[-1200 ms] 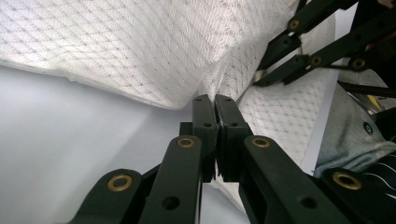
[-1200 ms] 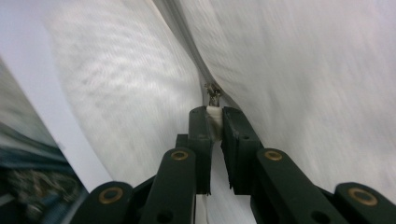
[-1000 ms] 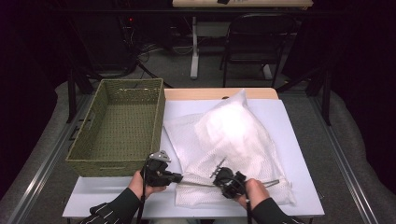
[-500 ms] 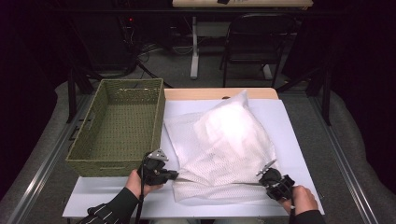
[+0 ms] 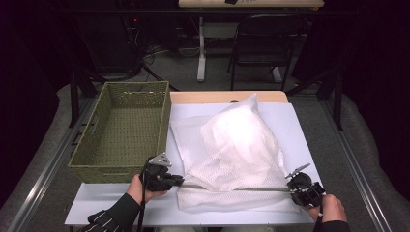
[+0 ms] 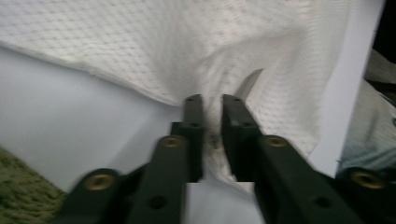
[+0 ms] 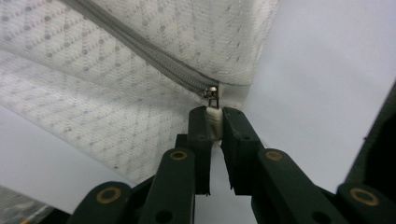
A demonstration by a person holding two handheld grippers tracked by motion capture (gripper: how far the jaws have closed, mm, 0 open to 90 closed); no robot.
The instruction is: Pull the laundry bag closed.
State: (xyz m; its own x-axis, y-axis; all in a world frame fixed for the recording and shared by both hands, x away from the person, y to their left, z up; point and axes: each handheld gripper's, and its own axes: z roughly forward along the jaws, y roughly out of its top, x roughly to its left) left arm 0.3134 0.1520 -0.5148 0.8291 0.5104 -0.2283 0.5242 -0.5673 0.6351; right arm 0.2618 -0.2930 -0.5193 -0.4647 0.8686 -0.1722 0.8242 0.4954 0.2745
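Observation:
A white mesh bag (image 5: 232,150) stuffed with something pale lies on the white table (image 5: 300,121). Its grey zipper (image 5: 237,189) runs taut along the near edge. My left gripper (image 5: 178,181) is shut on the bag's near left corner; in the left gripper view the mesh (image 6: 212,135) is pinched between the jaws. My right gripper (image 5: 292,189) sits at the bag's near right corner. In the right gripper view it is shut on the white zipper pull (image 7: 214,120), below the metal slider (image 7: 211,93) at the zipper's end.
A green woven basket (image 5: 87,164) stands empty on the table's left side, just beyond my left hand. A chair (image 5: 263,46) and a table leg (image 5: 200,53) stand on the floor behind the table. Bare table shows right of the bag.
My right gripper has travelled from the middle of the bag's near edge to its right corner, drawing the zipper pull along. The left gripper has stayed put on the left corner.

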